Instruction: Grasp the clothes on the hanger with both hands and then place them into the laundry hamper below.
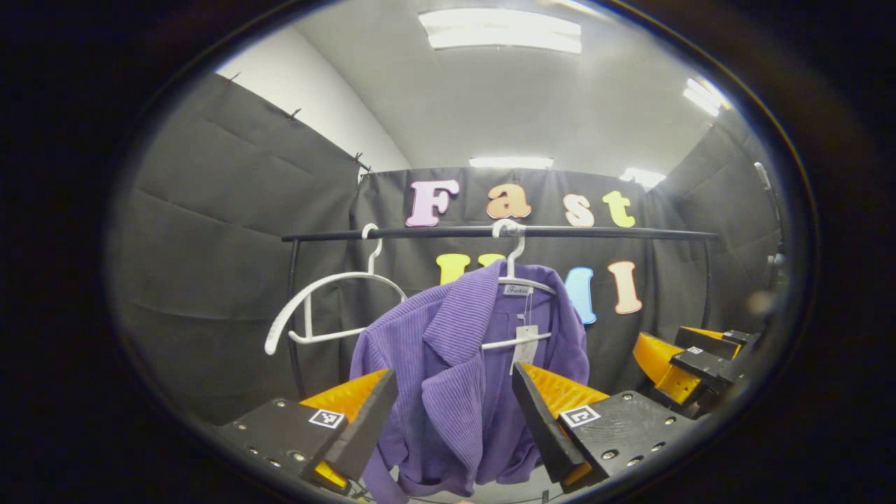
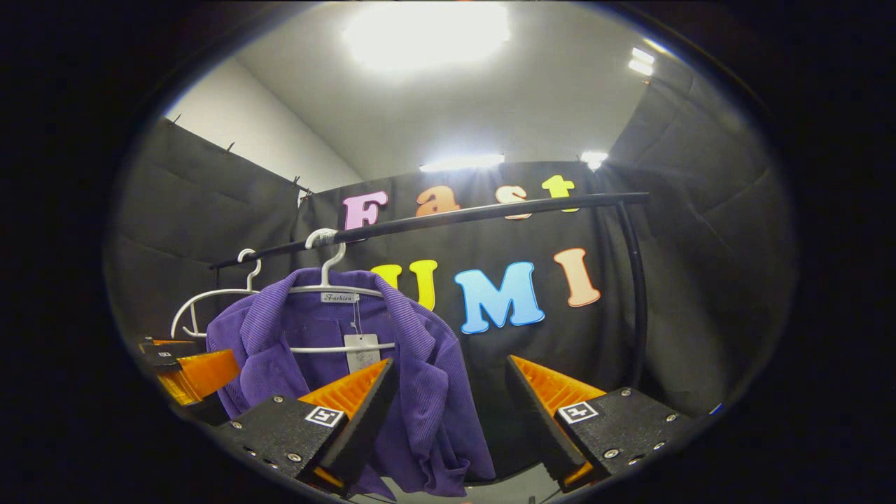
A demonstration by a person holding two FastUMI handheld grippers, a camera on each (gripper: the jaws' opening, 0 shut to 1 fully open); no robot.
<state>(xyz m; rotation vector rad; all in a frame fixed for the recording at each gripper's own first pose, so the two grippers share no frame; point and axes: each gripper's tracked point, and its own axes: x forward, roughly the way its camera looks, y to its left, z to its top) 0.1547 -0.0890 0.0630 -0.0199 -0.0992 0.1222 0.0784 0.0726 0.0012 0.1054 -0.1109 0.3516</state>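
A purple ribbed jacket point(image 1: 455, 364) hangs on a white hanger point(image 1: 521, 283) from the black rail point(image 1: 448, 233), a paper tag dangling at its collar. My left gripper point(image 1: 455, 392) stands open in front of the jacket, the cloth showing between its fingers but farther off. In the right gripper view the same jacket point(image 2: 420, 392) hangs at the left on its hanger point(image 2: 336, 287). My right gripper point(image 2: 451, 385) is open, its left finger point(image 2: 357, 402) in front of the jacket's edge. The left gripper point(image 2: 185, 371) shows at the far left, and the right gripper point(image 1: 682, 360) at the left gripper view's right edge.
An empty white hanger point(image 1: 322, 308) hangs on the rail to the left of the jacket. The rail's black uprights point(image 2: 633, 294) stand at each end. Black cloth walls close in behind and on both sides.
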